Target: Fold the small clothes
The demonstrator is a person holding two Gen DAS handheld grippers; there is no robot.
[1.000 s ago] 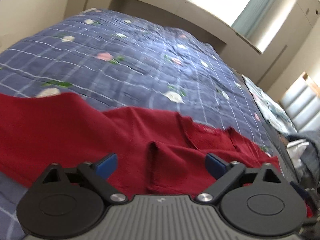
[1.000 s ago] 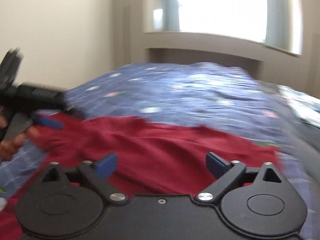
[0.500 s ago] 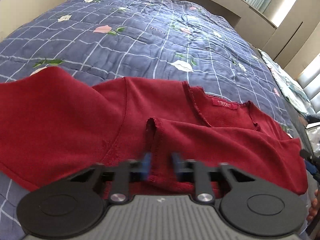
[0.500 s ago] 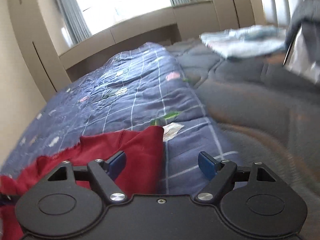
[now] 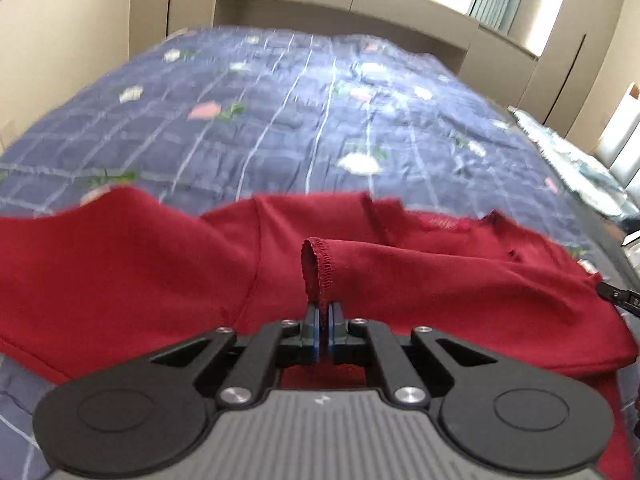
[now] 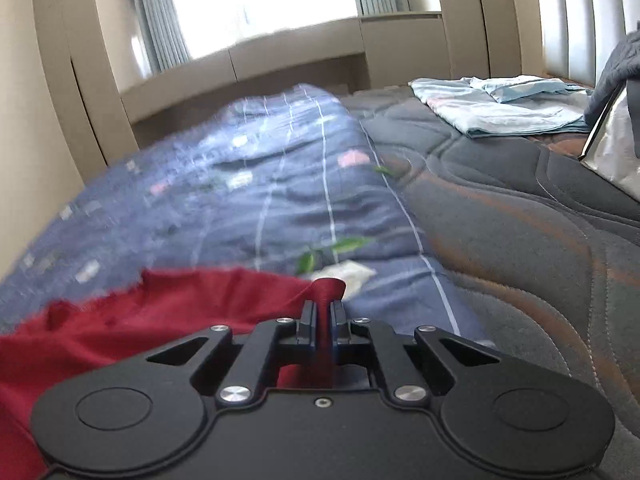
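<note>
A dark red shirt (image 5: 120, 272) lies spread on a blue checked floral quilt (image 5: 280, 128). My left gripper (image 5: 323, 320) is shut on the shirt's stitched hem, which stands up in a fold (image 5: 318, 272) between the jaws. My right gripper (image 6: 323, 320) is shut on the shirt's right corner (image 6: 329, 289), pinched upright between the jaws; the rest of the red shirt (image 6: 140, 320) trails to the left. The tip of the right gripper (image 5: 618, 298) shows at the right edge of the left wrist view.
A dark grey mattress (image 6: 520, 240) lies bare right of the quilt. Folded light blue clothes (image 6: 492, 104) sit at the back right, next to a grey garment (image 6: 620, 64). A beige window ledge (image 5: 360, 4) and wall run behind the bed.
Both grippers have gone from open to shut. The left closed on the shirt's hem fold. The right swung to the shirt's right corner and closed on it.
</note>
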